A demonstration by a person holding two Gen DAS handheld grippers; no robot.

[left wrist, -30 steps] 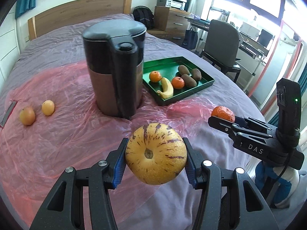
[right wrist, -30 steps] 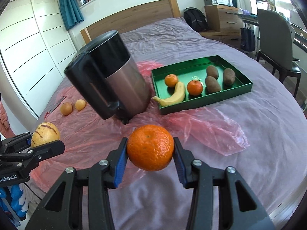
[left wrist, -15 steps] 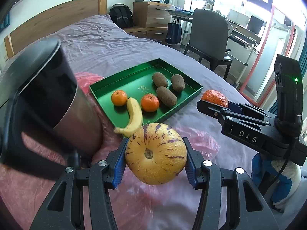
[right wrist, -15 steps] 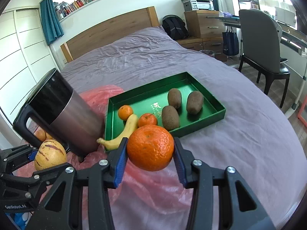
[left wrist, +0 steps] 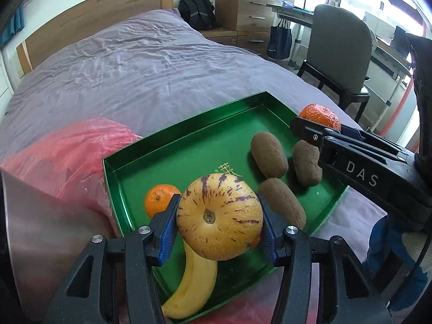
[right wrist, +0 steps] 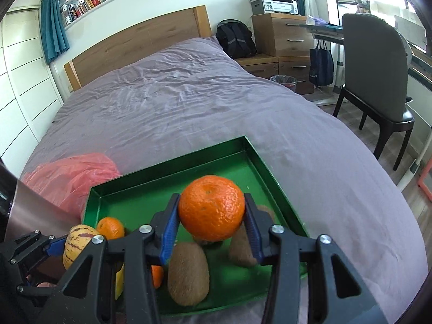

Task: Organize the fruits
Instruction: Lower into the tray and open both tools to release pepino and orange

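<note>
Gripping a yellow, purple-streaked melon, the left gripper has its blue pads closed only as far as the fruit's width allows, one pad pressed to each side. The melon hangs above the near left part of the green tray, over a banana and beside a small mandarin. The right gripper likewise clamps a large orange between its pads, opened to about the orange's width; in the left wrist view the fruit sits over the tray's far right rim.

Change since one second ago: both tools were then short of the tray, above the pink plastic sheet, with the black kettle standing between them and the tray. Now both are over the tray, and only the kettle's steel side shows at the left edge (very close, blurred).

Tray contents: three brown kiwis, the banana, the small mandarin, and another orange fruit mostly hidden behind the melon. The tray lies on the purple bed cover, its left edge against the pink sheet. The melon's skin is smooth, stem scar facing the camera; the orange's peel is pebbled.
</note>
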